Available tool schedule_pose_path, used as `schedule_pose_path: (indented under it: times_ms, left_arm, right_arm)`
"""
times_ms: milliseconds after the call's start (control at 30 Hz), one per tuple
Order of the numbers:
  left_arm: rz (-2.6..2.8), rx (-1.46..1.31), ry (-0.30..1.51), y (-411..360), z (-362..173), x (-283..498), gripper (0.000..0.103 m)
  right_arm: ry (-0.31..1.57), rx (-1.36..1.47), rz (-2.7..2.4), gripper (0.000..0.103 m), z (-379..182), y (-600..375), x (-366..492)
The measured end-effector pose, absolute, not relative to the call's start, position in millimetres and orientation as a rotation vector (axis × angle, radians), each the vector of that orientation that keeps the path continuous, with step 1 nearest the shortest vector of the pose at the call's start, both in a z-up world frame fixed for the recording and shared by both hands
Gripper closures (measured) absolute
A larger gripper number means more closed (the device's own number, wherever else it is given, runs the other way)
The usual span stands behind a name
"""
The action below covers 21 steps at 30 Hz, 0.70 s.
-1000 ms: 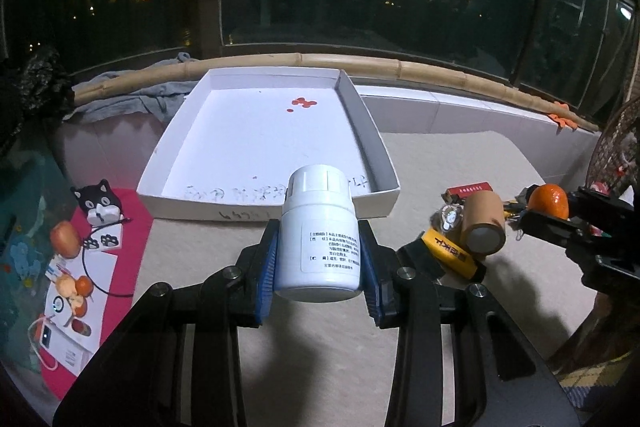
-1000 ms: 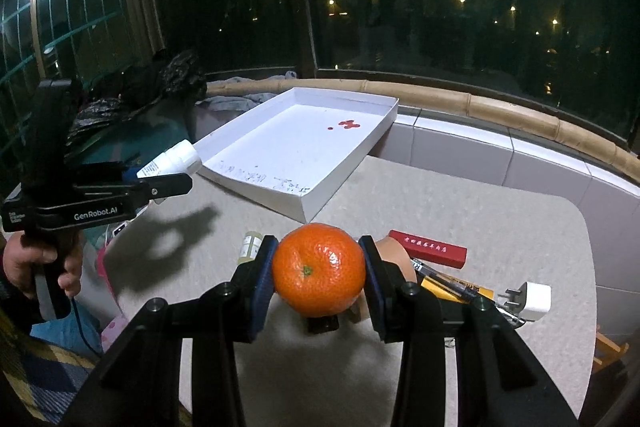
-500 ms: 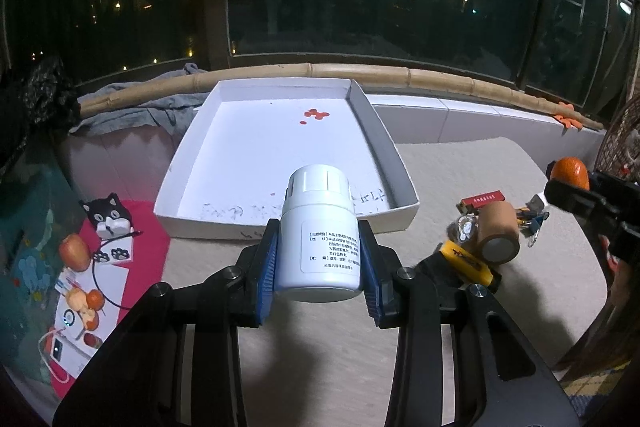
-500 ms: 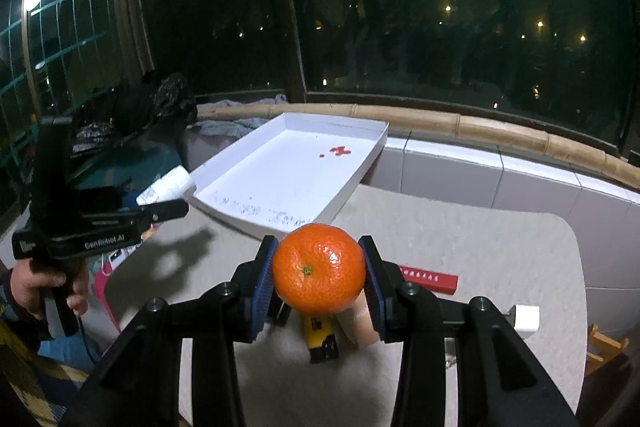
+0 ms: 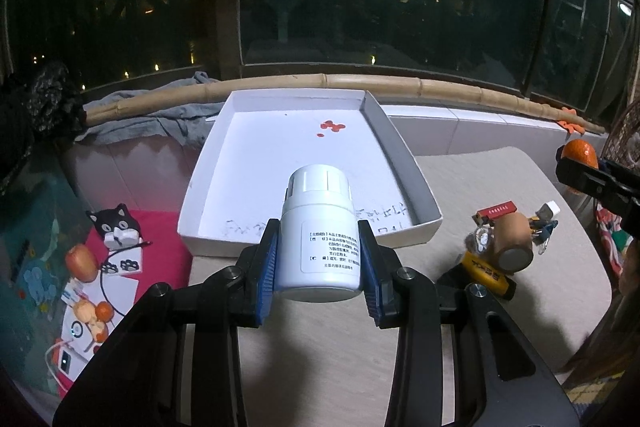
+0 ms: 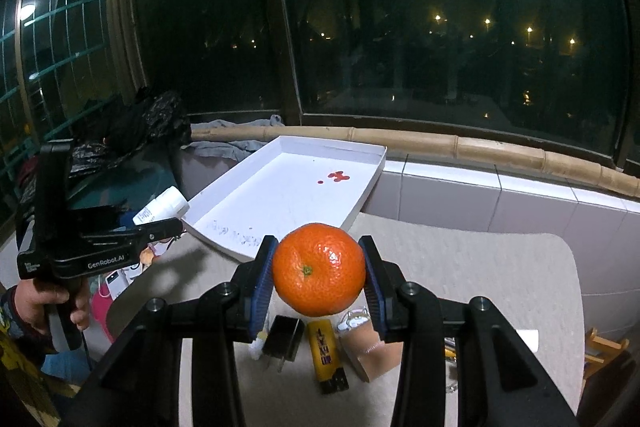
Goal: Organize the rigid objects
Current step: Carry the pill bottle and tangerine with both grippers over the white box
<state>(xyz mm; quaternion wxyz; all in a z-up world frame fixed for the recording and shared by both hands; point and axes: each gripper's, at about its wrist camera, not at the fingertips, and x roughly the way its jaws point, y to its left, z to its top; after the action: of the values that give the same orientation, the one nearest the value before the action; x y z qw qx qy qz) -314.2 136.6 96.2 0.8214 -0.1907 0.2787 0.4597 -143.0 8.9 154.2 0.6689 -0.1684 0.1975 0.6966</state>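
My left gripper [image 5: 319,267] is shut on a white pill bottle [image 5: 319,239] and holds it above the table, just short of the near wall of a white shallow box [image 5: 308,243]. My right gripper [image 6: 319,275] is shut on an orange tangerine [image 6: 319,275] and holds it above the table's right side. The box [image 6: 368,183] shows ahead and left in the right wrist view, with small red dots on its floor. The left gripper [image 6: 172,225] and its bottle [image 6: 162,205] show at the left there. The tangerine [image 5: 579,151] shows at the far right in the left wrist view.
A pile lies on the table's right part: a yellow utility knife [image 6: 325,351], a tan cylinder [image 5: 512,241], a red flat box [image 5: 496,211], a black clip [image 6: 285,341], a white plug [image 5: 550,207]. A red mat with a cat figure [image 5: 116,227] lies left. A tiled ledge with a bamboo pole [image 6: 480,147] runs behind.
Both grippers have risen and moved toward the white box with their loads still held. The pile now sits lower under the right gripper.
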Motion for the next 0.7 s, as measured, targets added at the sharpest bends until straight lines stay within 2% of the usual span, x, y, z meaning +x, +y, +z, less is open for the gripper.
schedule_pose_path:
  times_ms: [700]
  left_arm:
    - [0.958,-0.331,0.574,170,116,-313,0.067]
  right_arm:
    - [0.417,-0.376,1.531,0.063,173,49,-165]
